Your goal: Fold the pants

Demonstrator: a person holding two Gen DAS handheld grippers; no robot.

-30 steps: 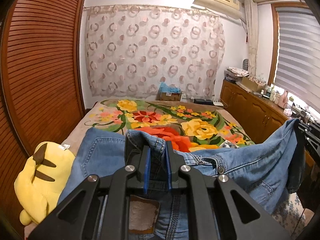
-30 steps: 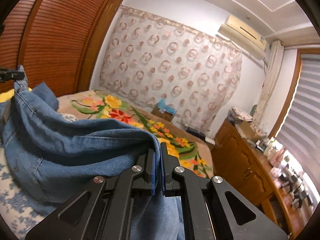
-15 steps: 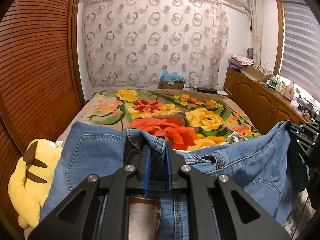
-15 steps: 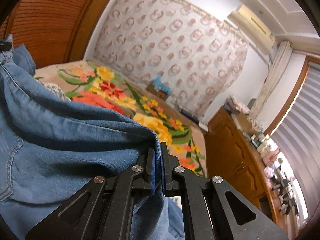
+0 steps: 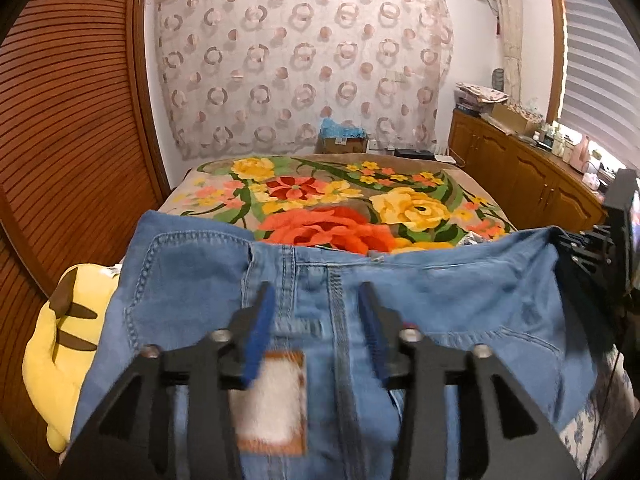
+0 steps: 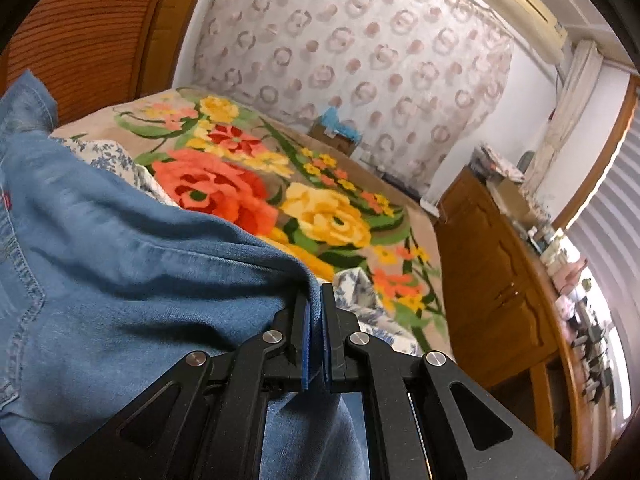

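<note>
The pants are light blue jeans point(image 5: 192, 284), spread with the waistband toward the far side of the bed; a leather patch point(image 5: 276, 396) shows near my left gripper. My left gripper point(image 5: 316, 304) is open, its blue-padded fingers point(image 5: 260, 320) apart above the waistband, holding nothing. My right gripper point(image 6: 315, 300) is shut on the right end of the jeans' waistband point(image 6: 200, 240) and holds it up. The right gripper also shows at the right edge of the left wrist view point(image 5: 592, 248).
The bed carries a flowered blanket point(image 5: 340, 208) and a blue-patterned white sheet point(image 6: 356, 280). A yellow plush toy point(image 5: 60, 344) lies at the left. A slatted wooden wardrobe point(image 5: 72, 120) stands left, a wooden cabinet point(image 6: 488, 264) right, a cardboard box point(image 5: 344, 142) by the curtain.
My left gripper has opened and let go of the waistband, which has dropped flat. Both cameras have tilted downward toward the bed. The right gripper stays shut on the jeans.
</note>
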